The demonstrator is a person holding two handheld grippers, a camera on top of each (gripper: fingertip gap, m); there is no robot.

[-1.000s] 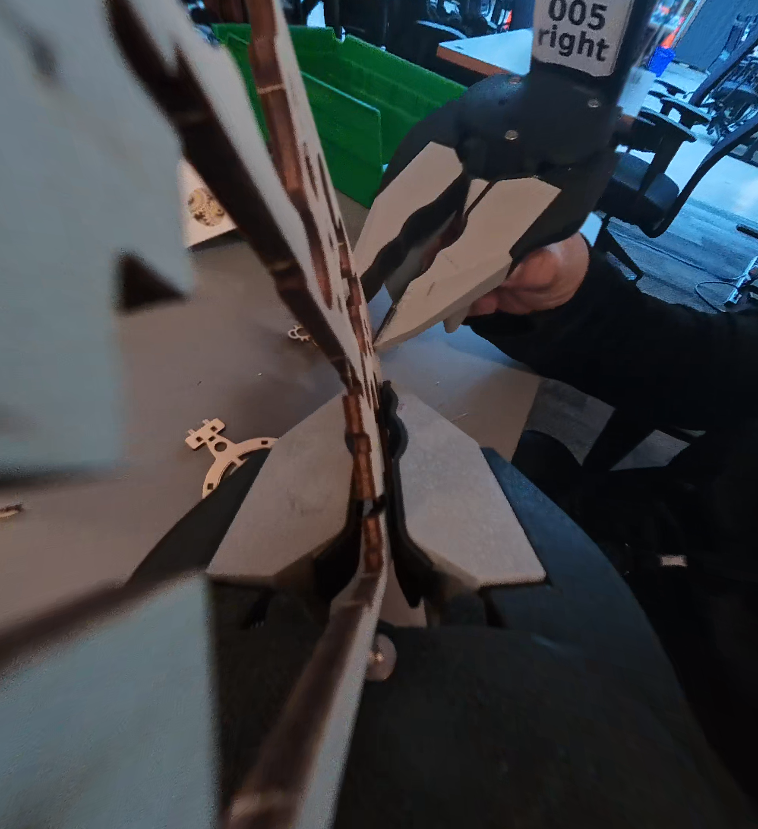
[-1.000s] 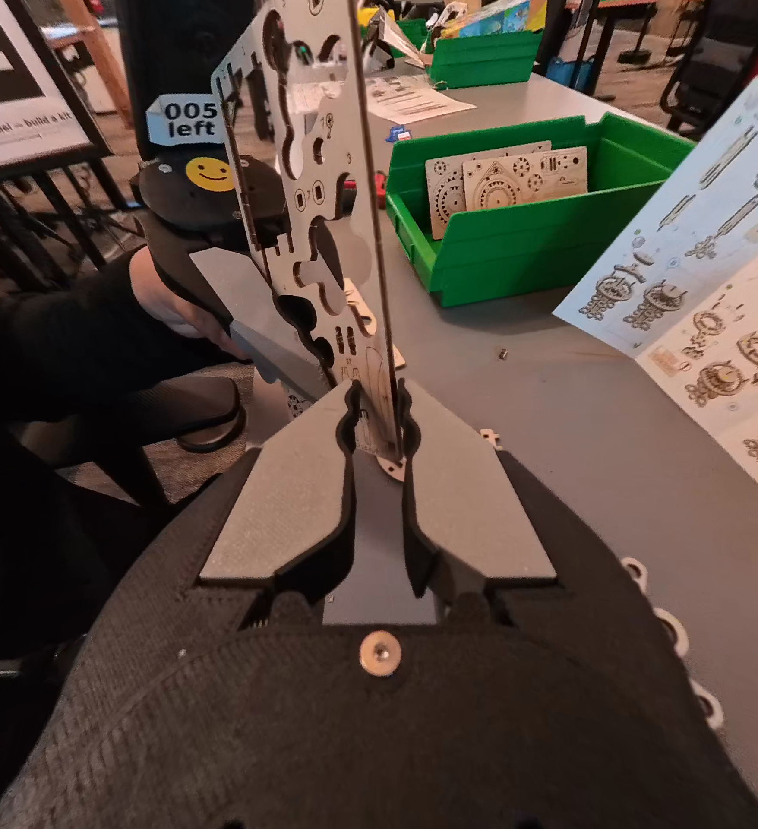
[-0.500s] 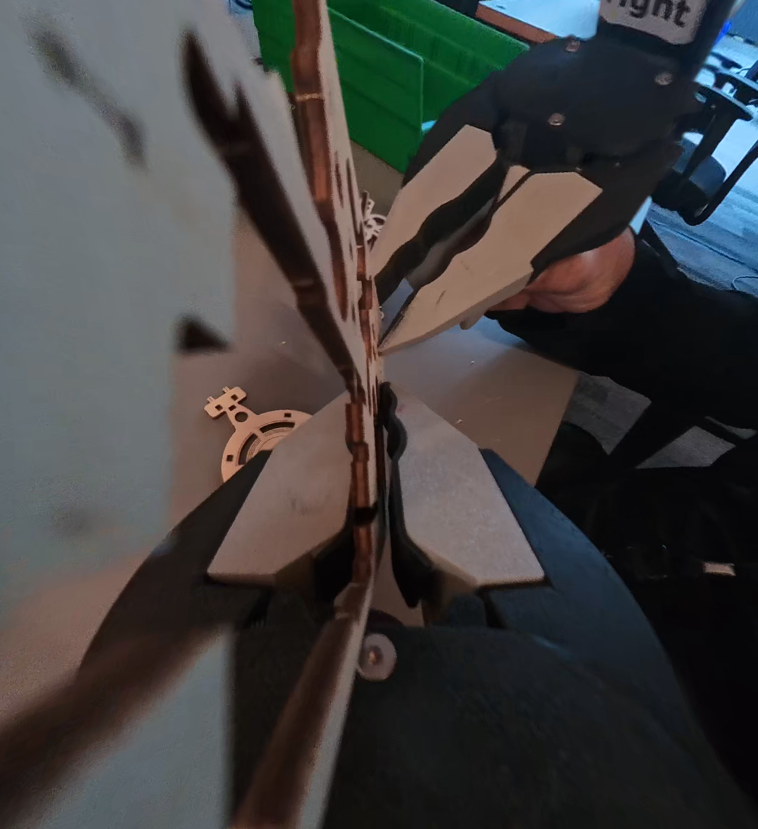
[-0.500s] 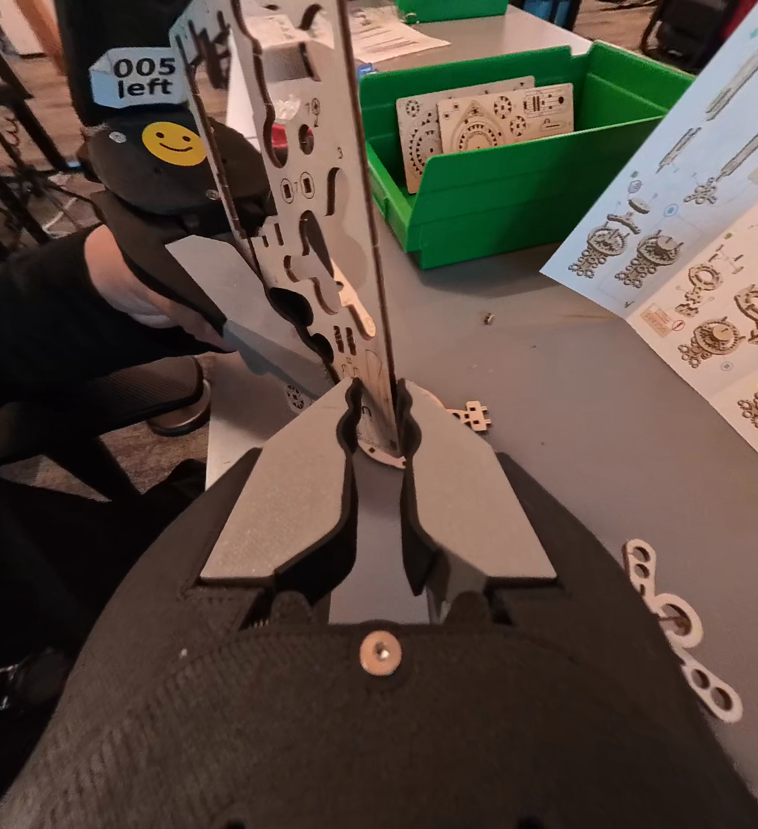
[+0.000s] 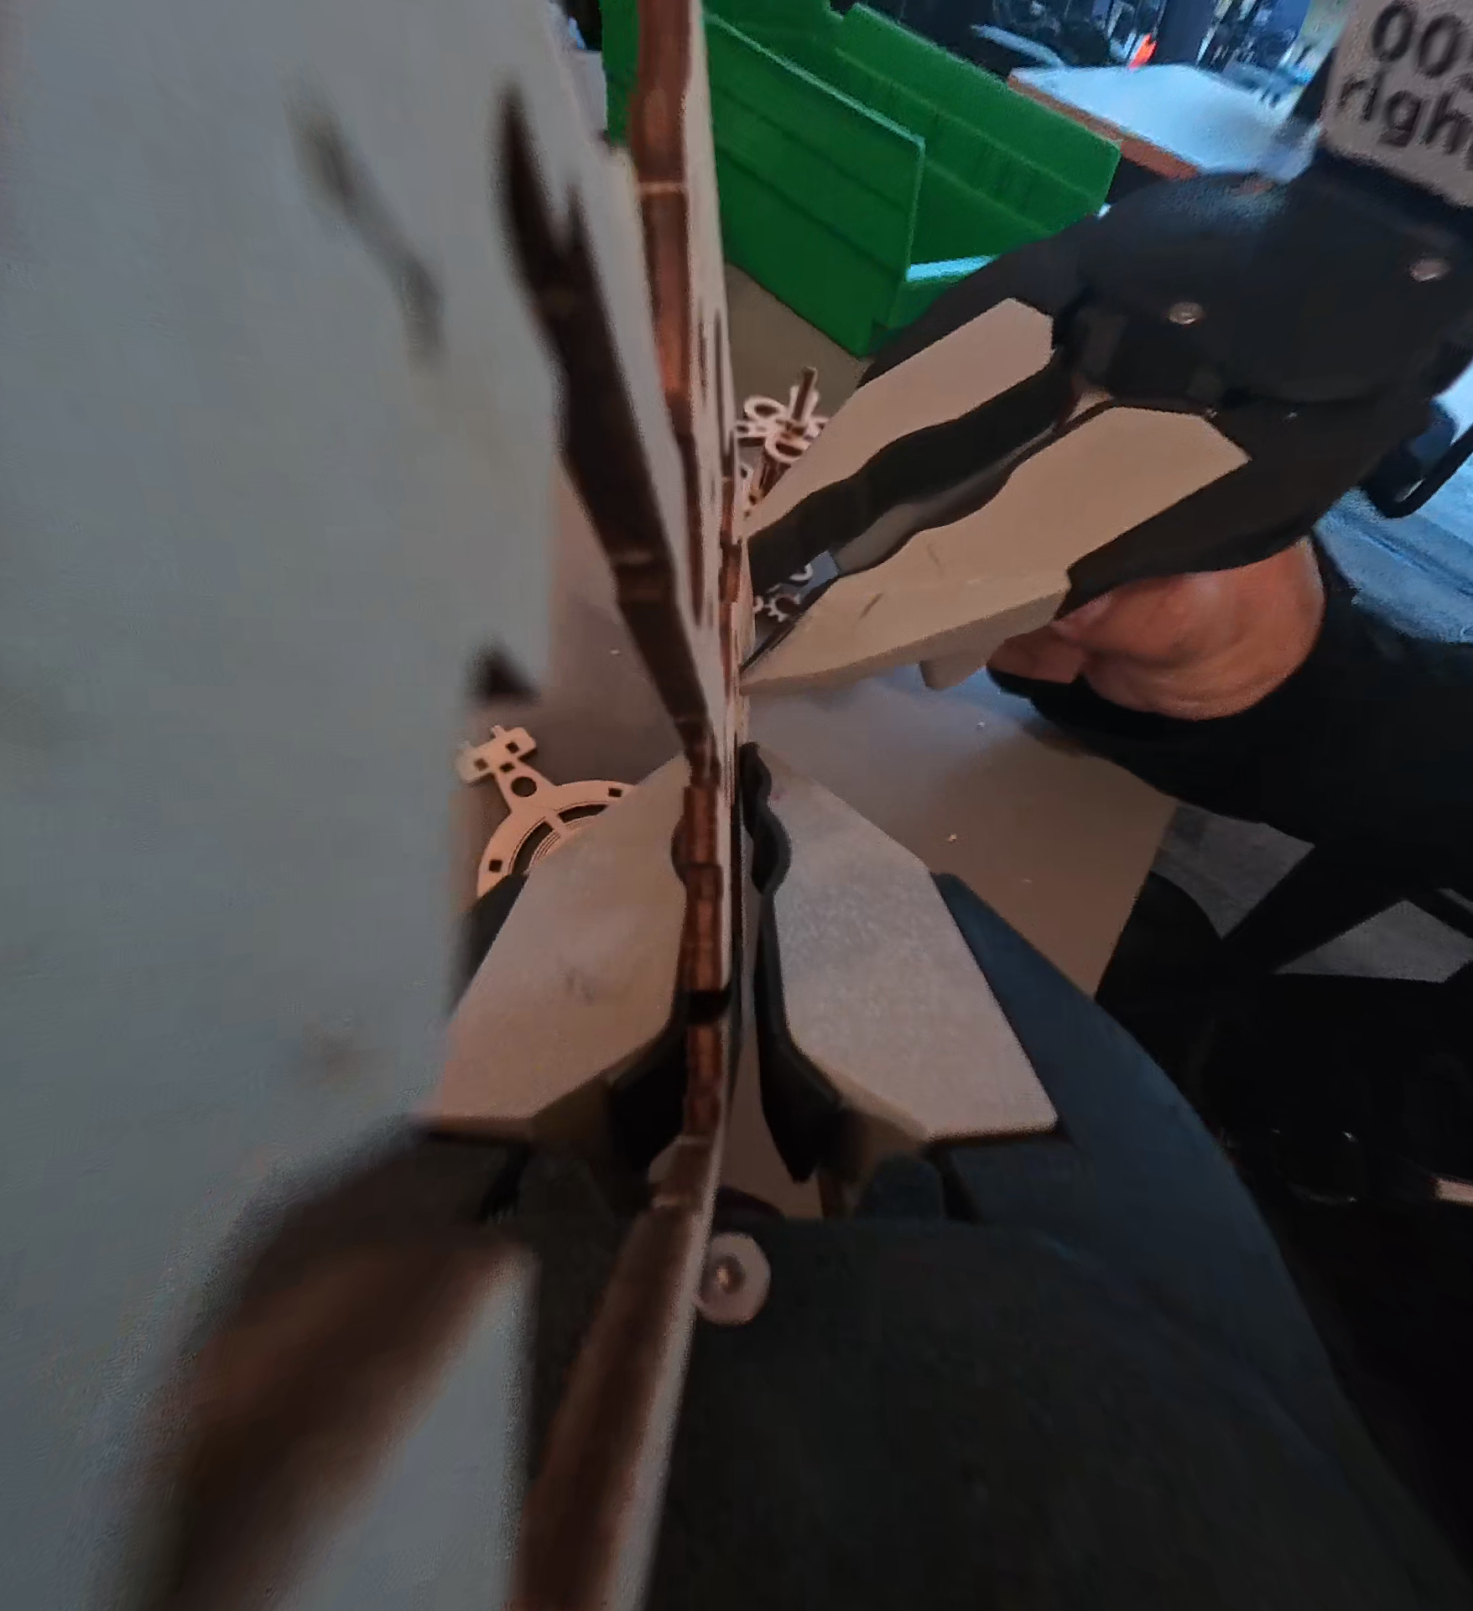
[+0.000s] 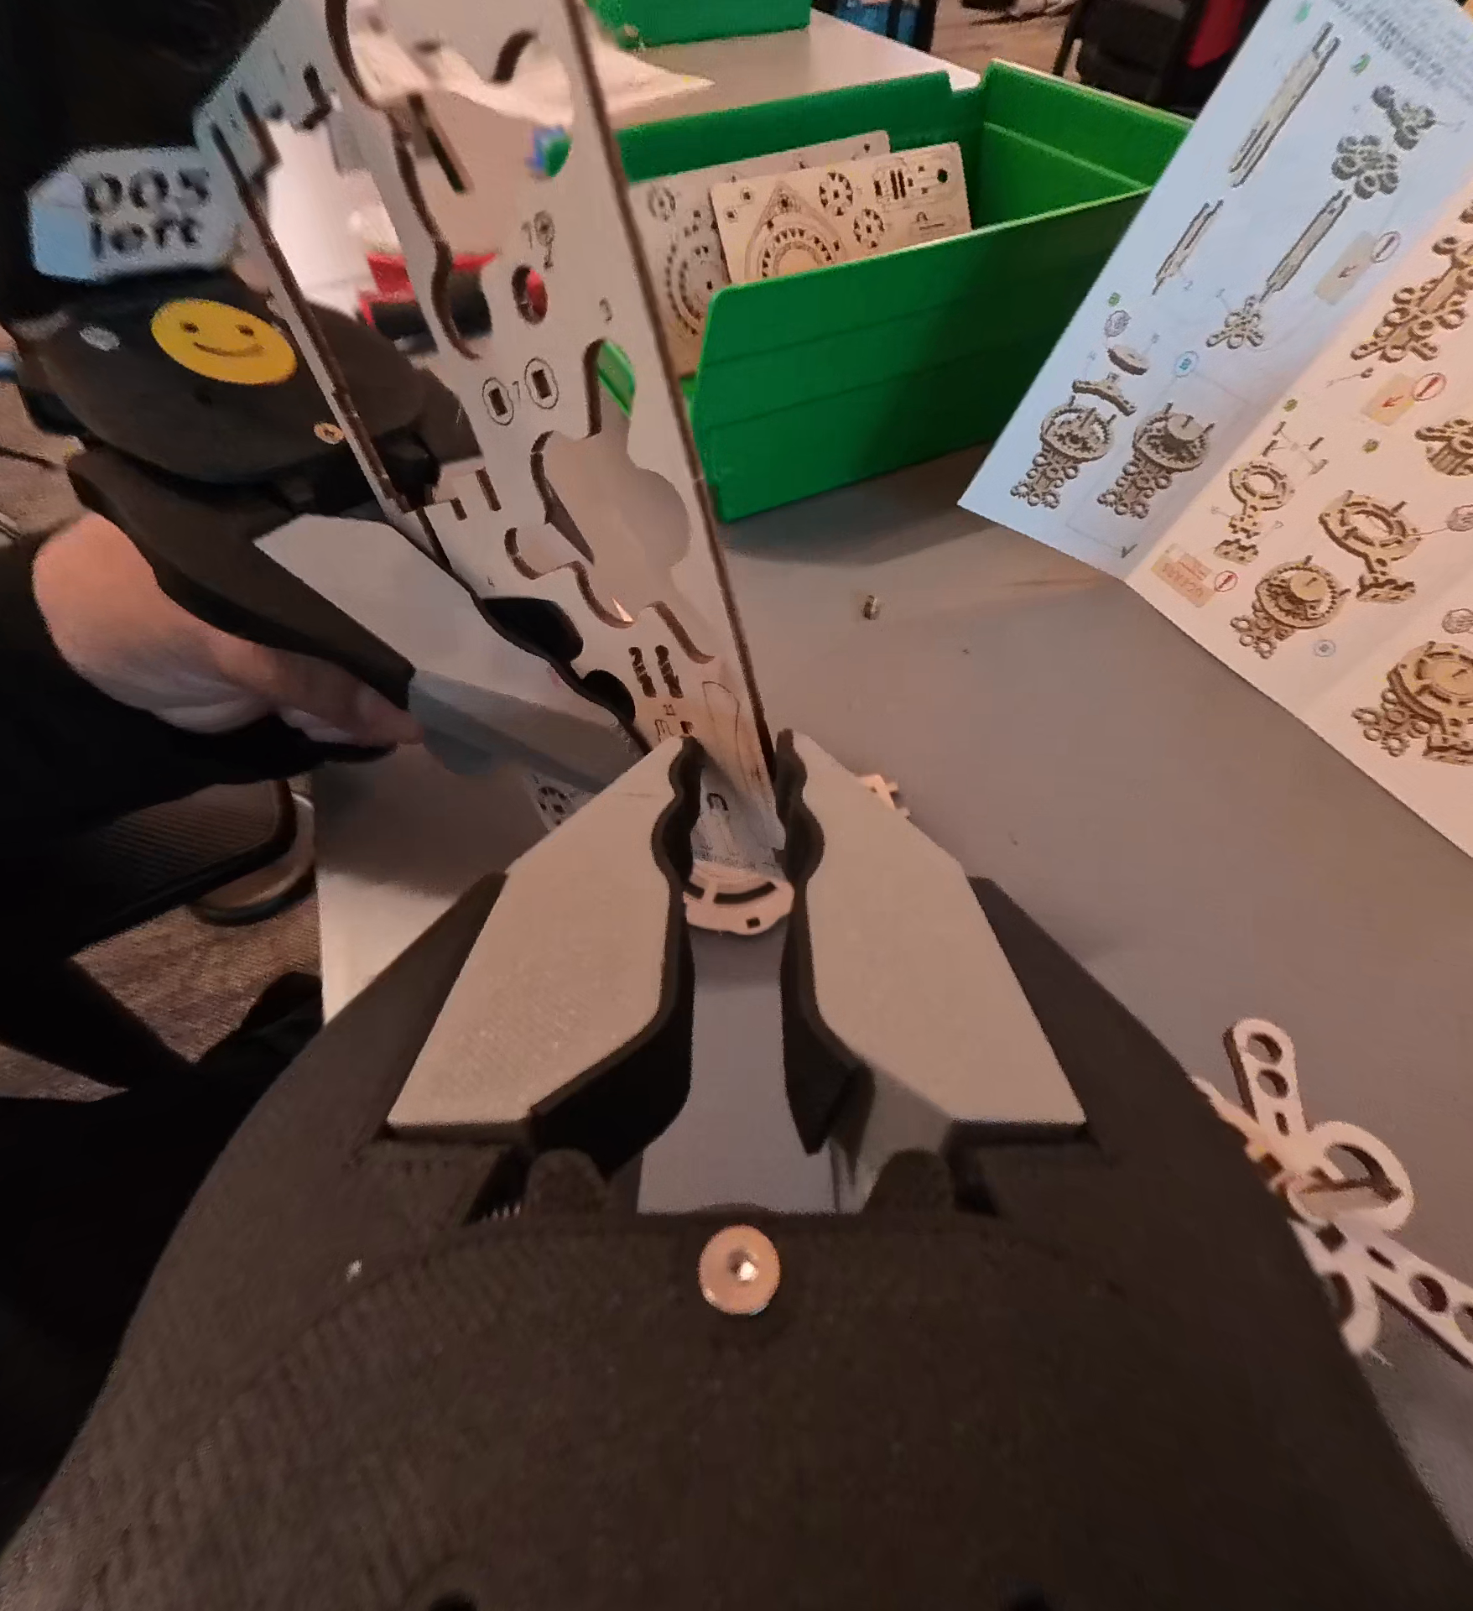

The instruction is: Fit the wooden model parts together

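A thin wooden sheet [image 6: 576, 453] with many cut-outs stands upright between both grippers. My left gripper [image 5: 729, 767] is shut on the sheet [image 5: 698, 488], which runs edge-on through its jaws and fills the left of that view, blurred. My right gripper [image 6: 733, 750] has the sheet's lower corner between its fingertips and looks shut on it. The right gripper also shows in the left wrist view [image 5: 750, 601], its tips at the sheet's right face. A round wooden part [image 6: 733, 902] lies on the table below the right fingertips and also shows in the left wrist view [image 5: 541, 811].
A green bin [image 6: 846, 366] with more wooden sheets [image 6: 838, 209] stands behind. A folded instruction sheet [image 6: 1326, 436] lies at right. A wooden piece with holes [image 6: 1343, 1194] lies at near right on the grey table [image 6: 1064, 785]. A small peg [image 6: 870, 604] lies mid-table.
Both grippers have moved together with the sheet held between them. In the right view the sheet leans more to the left and the holed wooden piece at right has come closer.
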